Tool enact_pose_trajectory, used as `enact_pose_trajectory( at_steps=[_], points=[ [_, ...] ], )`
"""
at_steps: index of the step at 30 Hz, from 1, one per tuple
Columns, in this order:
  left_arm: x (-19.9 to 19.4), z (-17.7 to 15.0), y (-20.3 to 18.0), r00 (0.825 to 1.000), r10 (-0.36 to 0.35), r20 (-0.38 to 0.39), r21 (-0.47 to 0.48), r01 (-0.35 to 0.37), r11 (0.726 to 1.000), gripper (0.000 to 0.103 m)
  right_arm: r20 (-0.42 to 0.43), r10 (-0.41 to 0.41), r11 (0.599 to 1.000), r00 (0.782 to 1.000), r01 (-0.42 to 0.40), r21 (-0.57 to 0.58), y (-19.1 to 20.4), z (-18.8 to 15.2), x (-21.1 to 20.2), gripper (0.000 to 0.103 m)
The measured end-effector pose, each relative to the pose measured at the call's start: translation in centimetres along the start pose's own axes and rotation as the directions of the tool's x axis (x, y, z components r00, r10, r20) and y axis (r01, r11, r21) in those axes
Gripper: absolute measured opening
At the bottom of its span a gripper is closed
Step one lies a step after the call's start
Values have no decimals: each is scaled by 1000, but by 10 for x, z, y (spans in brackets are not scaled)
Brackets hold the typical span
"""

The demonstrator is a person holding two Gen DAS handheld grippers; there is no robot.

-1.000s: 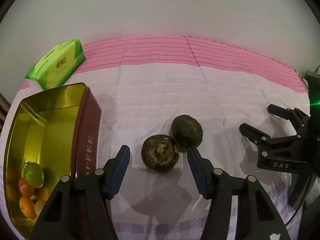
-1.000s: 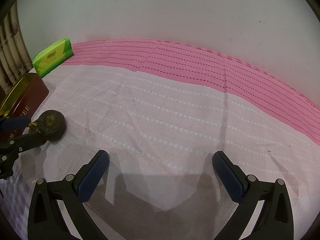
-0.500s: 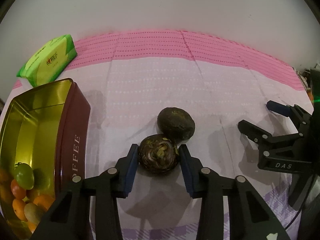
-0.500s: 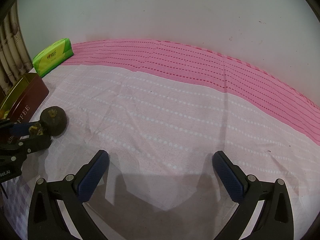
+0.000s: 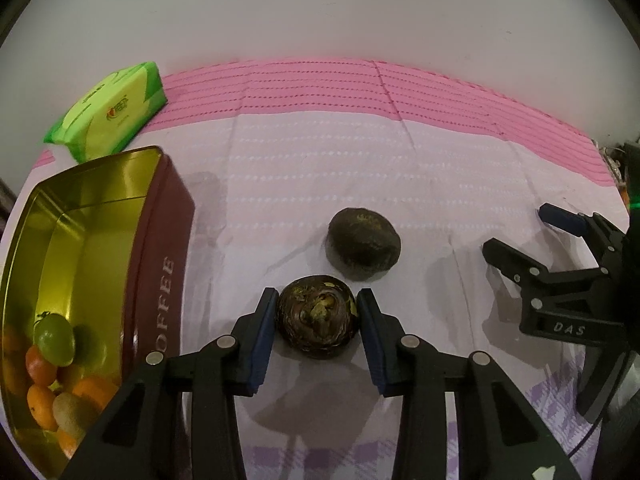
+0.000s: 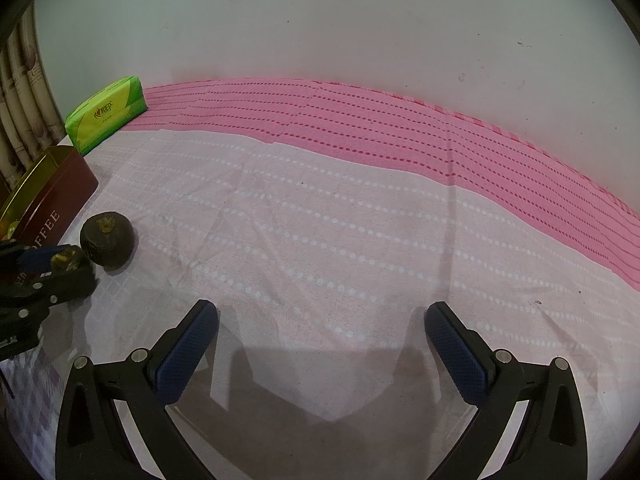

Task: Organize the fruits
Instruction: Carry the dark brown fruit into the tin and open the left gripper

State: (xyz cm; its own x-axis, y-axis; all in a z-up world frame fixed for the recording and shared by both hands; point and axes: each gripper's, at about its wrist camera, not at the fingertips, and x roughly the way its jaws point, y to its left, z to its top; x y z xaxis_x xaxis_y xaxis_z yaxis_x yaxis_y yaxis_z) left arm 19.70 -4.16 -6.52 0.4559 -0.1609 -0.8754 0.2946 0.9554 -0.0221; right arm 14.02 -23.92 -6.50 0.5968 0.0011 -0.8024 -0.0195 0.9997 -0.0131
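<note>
Left gripper (image 5: 317, 320) gone from jaws spread wide either side of the near fruit a second ago to blue pads (image 5: 264, 334) pinching it now; far fruit no longer touching it, small gap between. Near dark brown round fruit (image 5: 317, 327) clamped on both flanks, sitting on the pale pink dotted cloth (image 5: 320, 176), scarred yellowish stem end facing up toward the camera; too round to call a long axis. Second dark brown fruit (image 5: 363, 243) just beyond and slightly right, lying with long axis roughly across the view. Left gripper angled steeply down at the cloth, held steady. Right gripper (image 6: 322, 346) unchanged: jaws spread wide, nothing between them, pointing down over bare cloth well right of both fruits; seen side-on at the right edge of the left view. Open maroon tin with gold interior, lettered "OFFEE" (image 5: 158, 280), left of the grip, holding small orange, green and brownish fruits (image 5: 54, 364) in its near corner. Green tissue pack (image 5: 108, 112) behind the tin on the pink striped band.
</note>
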Motion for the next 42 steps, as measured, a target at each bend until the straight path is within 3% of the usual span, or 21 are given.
enact_pose_trajectory(
  at_steps=[15, 23, 34, 42],
  points=[
    [-55, -12, 13, 998, 1, 64, -22, 0, 1000, 36, -1, 0, 1000, 1000, 0, 0, 0, 0, 0, 103],
    [-91, -16, 51, 991, 72, 114, -69, -64, 996, 36, -1, 0, 1000, 1000, 0, 0, 0, 0, 0, 103],
    [-101, -36, 118, 980, 181, 88, -171, -164, 971, 36, -1, 1, 1000, 1000, -1, 1, -1, 0, 0, 103],
    [-93, -50, 146, 977, 205, 57, -223, -187, 957, 36, -2, 1, 1000, 1000, -1, 1, -1, 0, 0, 103]
  ],
)
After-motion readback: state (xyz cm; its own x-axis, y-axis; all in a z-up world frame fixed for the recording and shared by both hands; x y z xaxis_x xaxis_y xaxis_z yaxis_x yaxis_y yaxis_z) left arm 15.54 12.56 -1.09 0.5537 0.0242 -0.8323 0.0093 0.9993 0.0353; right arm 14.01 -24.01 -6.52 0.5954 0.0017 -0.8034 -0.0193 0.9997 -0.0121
